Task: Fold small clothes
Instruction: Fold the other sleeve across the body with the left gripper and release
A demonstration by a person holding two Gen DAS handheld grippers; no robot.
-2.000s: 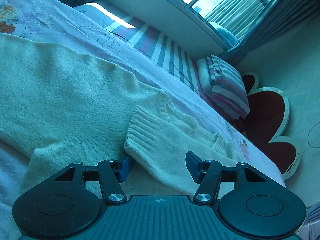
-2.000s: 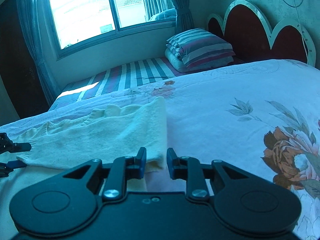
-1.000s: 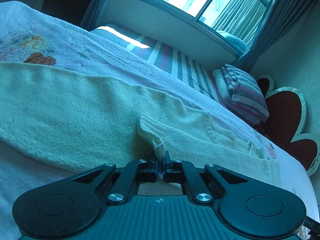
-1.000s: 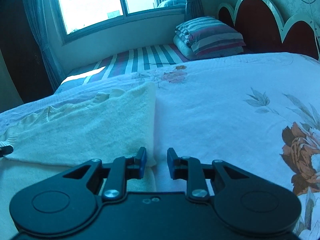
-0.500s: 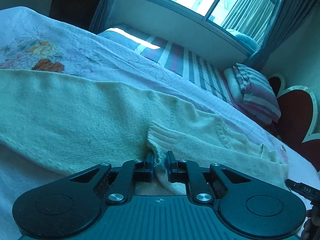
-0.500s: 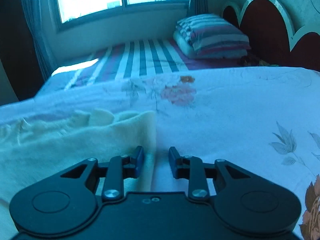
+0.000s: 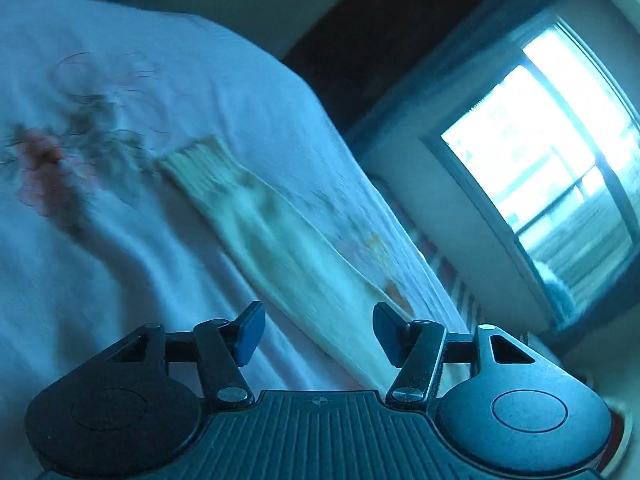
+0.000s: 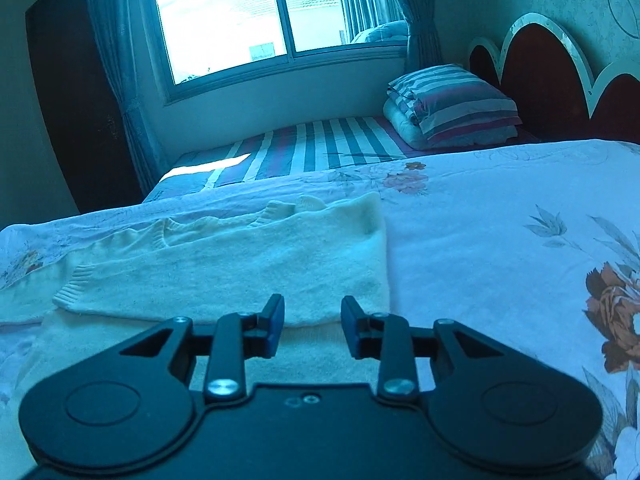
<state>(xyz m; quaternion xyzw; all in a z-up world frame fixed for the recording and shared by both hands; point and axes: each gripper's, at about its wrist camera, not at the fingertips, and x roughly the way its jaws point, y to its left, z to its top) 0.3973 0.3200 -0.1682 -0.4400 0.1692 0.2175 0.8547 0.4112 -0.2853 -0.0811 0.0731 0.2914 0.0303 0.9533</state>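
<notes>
A cream knitted sweater (image 8: pixel 240 272) lies flat on the floral bedspread (image 8: pixel 500 240), one sleeve folded across its body with the ribbed cuff (image 8: pixel 74 286) at the left. My right gripper (image 8: pixel 312 326) hovers just above the sweater's near right corner, its jaws opening with nothing pinched between them. In the blurred, tilted left wrist view the other sleeve (image 7: pixel 280 248) stretches away over the bedspread, its ribbed cuff (image 7: pixel 200 164) at the far end. My left gripper (image 7: pixel 318 332) is over that sleeve's near part, jaws opening and holding nothing.
A striped mattress (image 8: pixel 312 148) with a folded striped quilt (image 8: pixel 452 106) lies beyond the bed, under a bright window (image 8: pixel 248 16). A scalloped red headboard (image 8: pixel 552 76) stands at the right. The bedspread spreads wide to the sweater's right.
My left gripper let go of the folded sleeve's cuff, opened, and swung away with a roll toward the other sleeve. My right gripper drew back a little and widened slightly.
</notes>
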